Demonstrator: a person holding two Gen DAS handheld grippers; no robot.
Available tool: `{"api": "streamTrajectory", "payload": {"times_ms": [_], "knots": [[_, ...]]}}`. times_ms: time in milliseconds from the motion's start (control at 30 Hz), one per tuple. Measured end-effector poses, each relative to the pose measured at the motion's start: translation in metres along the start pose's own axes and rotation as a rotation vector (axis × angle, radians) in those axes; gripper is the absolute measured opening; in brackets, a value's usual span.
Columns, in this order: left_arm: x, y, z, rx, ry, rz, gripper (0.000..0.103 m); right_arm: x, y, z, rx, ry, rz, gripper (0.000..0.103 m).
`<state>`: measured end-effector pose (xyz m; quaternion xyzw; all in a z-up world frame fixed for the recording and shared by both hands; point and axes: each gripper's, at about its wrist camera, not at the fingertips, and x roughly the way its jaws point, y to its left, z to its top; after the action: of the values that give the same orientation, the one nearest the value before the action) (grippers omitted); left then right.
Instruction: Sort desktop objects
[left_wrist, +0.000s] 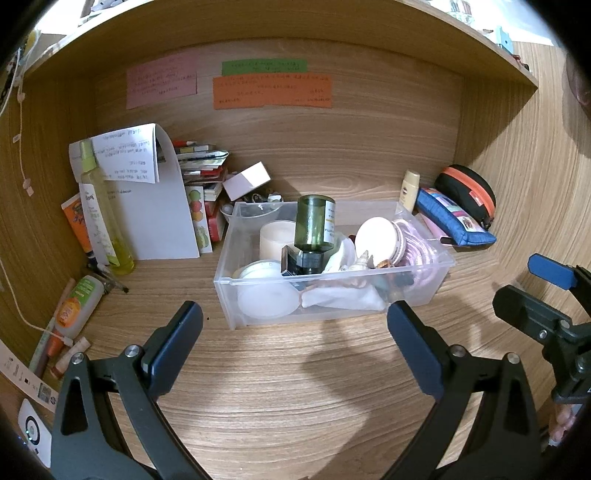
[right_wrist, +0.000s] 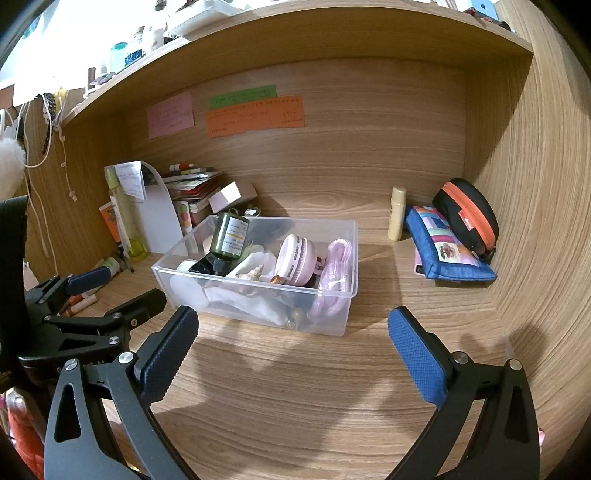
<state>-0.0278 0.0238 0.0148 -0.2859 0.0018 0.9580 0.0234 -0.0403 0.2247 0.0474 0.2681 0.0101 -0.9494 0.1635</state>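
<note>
A clear plastic box (left_wrist: 436, 284) (right_wrist: 343, 314) stands mid-desk. It holds a dark green bottle (left_wrist: 314, 230) (right_wrist: 229, 236) upside down, a round pink tin (left_wrist: 378, 240) (right_wrist: 297, 258), a pink cord (right_wrist: 338, 273), shells, white cloth and white lids. My left gripper (left_wrist: 295, 325) is open and empty, just in front of the box. My right gripper (right_wrist: 293, 332) is open and empty, in front of the box's near right corner. Each gripper shows in the other's view: the right gripper (left_wrist: 532, 291) and the left gripper (right_wrist: 114, 288).
At the back left stand a yellow spray bottle (left_wrist: 101, 206), white papers (left_wrist: 162, 206), stacked books (left_wrist: 203, 166) and tubes (left_wrist: 75, 306). At the right lie a cream bottle (right_wrist: 397, 214), a blue pouch (right_wrist: 448, 247) and a black-orange case (right_wrist: 467, 218). Wooden walls enclose three sides.
</note>
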Motion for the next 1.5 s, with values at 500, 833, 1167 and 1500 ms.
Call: {"api": "streamTrajectory", "payload": {"times_ms": [500,833,1167,1500], "knots": [[0.0004,-0.0013,0.0020,0.004,0.002,-0.004,0.101,0.0004,0.0015,-0.0008,0.000,0.003,0.000,0.103],[0.0006,-0.0012,0.0022,0.005,0.001,-0.006,0.101,0.0007,0.0007,0.0002,-0.003,0.002,0.004,0.103],[0.0004,-0.0021,0.0035,0.011,0.002,-0.029,0.101,0.0010,-0.0005,0.0004,-0.007,-0.001,0.006,0.103],[0.0041,-0.0032,0.0023,0.014,0.006,-0.037,0.101,0.0012,-0.0006,0.0001,-0.009,0.000,0.009,0.103]]}}
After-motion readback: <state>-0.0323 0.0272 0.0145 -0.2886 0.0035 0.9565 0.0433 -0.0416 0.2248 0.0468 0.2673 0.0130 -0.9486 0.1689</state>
